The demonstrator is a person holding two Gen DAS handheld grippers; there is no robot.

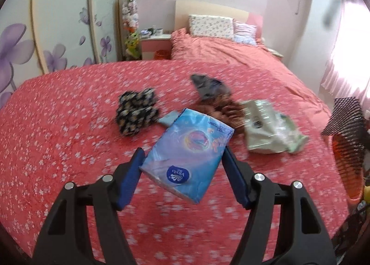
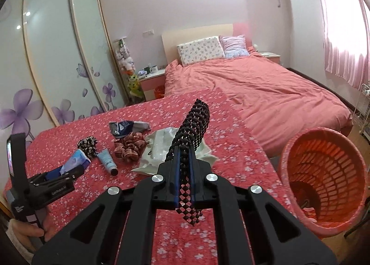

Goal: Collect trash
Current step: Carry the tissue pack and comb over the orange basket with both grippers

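My left gripper (image 1: pixel 182 151) is shut on a blue tissue pack (image 1: pixel 187 154) and holds it above the red flowered table (image 1: pixel 57 126); it also shows in the right wrist view (image 2: pixel 69 170). My right gripper (image 2: pixel 184 151) is shut on a black mesh strip (image 2: pixel 193 126), held up over the table next to the orange basket (image 2: pixel 323 172). On the table lie a crumpled dark wrapper (image 2: pixel 127 127), a pale green packet (image 2: pixel 159 149), a small blue tube (image 2: pixel 107 161), a red scrunchie (image 2: pixel 130 146) and a black flowered scrunchie (image 2: pixel 87 146).
The basket stands on the floor off the table's right edge. A bed with a pink cover (image 2: pixel 266 89) is behind the table. A wardrobe with flower-printed sliding doors (image 2: pixel 57 57) is on the left, with a nightstand (image 2: pixel 152 82) beside the bed.
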